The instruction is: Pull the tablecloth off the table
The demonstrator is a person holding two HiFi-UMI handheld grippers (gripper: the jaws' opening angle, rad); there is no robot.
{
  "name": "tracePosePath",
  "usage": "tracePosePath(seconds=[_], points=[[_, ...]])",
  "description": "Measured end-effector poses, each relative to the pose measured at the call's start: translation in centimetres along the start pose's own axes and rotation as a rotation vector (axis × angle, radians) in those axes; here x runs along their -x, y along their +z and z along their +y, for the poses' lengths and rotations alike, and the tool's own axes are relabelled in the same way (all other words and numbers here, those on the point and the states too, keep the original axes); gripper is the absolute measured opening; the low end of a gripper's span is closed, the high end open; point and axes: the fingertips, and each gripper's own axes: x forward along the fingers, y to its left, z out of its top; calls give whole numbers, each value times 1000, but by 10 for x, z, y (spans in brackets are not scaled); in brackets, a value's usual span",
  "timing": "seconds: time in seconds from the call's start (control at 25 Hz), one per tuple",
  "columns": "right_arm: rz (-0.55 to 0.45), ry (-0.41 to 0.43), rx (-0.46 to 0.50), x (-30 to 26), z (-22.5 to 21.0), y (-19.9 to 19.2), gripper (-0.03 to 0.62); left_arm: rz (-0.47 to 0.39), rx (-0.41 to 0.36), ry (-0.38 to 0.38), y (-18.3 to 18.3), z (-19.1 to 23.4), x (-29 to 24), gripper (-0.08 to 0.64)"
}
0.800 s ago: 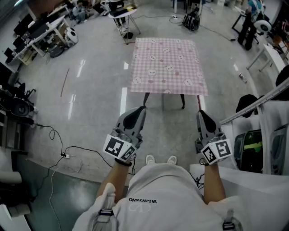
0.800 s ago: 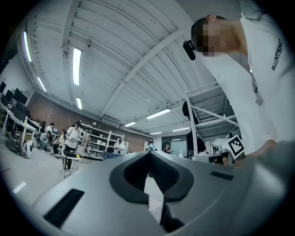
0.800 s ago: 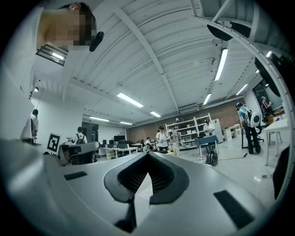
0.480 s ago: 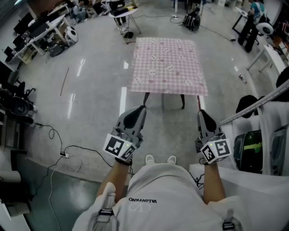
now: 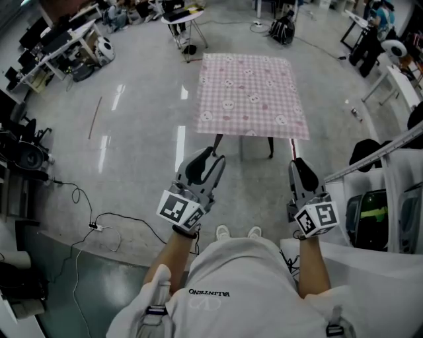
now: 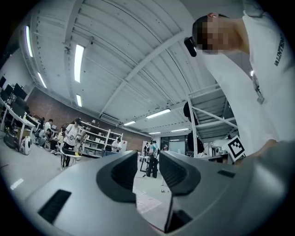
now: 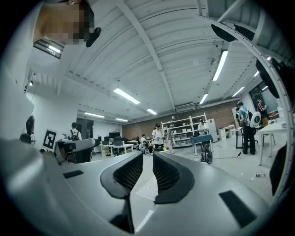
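Observation:
A pink checked tablecloth (image 5: pixel 251 96) with small white figures covers a small table a few steps ahead on the floor; its near hem hangs over the dark table legs (image 5: pixel 216 144). Both grippers are held in the air short of the table, touching nothing. My left gripper (image 5: pixel 205 158) points toward the cloth's near left corner with its jaws apart. My right gripper (image 5: pixel 299 164) points toward the near right corner with its jaws a narrow gap apart. A pale patch that looks like the tablecloth (image 6: pixel 144 201) shows between the left gripper's fingers, and the tablecloth (image 7: pixel 148 188) likewise between the right ones.
Glossy grey floor surrounds the table. Cables (image 5: pixel 99 224) trail on the floor at the left near desks (image 5: pixel 59 46) with equipment. A round white table (image 5: pixel 178 20) stands behind the cloth's far left. A white railing and bins (image 5: pixel 377 165) crowd the right side. People stand far off.
Both grippers were shut and now stand open, the left wider than the right. The left gripper has shifted a little right and forward; the table looks marginally nearer.

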Motion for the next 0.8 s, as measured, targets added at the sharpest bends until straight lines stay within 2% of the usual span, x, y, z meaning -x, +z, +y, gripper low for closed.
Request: tracePosePath(seconds=[0.4,0.8], points=[[39,-29,-50,-16,27,-23,100,6,56,-25,-11,27,21,137],[56,-29,-69,-35,21,-33,101,25,90,-17,-27,41,22,137]])
